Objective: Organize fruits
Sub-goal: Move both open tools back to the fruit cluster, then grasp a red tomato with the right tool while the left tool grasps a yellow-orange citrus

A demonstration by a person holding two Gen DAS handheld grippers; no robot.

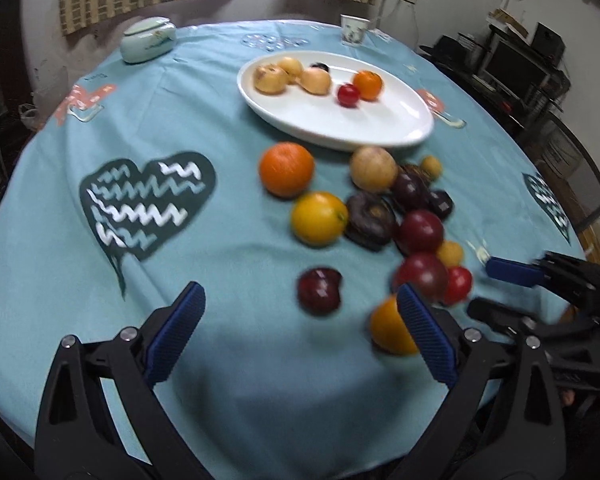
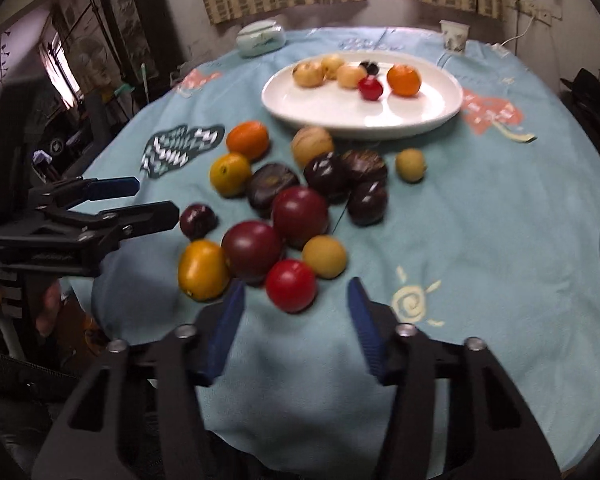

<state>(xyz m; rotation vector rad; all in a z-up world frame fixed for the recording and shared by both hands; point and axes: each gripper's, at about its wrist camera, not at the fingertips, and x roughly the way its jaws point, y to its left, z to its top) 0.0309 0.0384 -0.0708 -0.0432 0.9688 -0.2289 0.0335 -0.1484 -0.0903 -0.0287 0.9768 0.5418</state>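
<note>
Left hand-held gripper gapes empty near a dark plum; right hand-held gripper spread, ungripping, around a red tomato; plate far.

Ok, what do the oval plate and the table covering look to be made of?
The oval plate: likely glazed ceramic, possibly melamine; white and glossy, with bright window reflections. The table covering: soft matte fabric, apparently a printed cloth; it wrinkles near the grippers and drapes over the table edge.

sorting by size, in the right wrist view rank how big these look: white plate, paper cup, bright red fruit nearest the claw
1. white plate
2. bright red fruit, though nearness to the camera inflates it
3. paper cup, far off, so unsure
</note>
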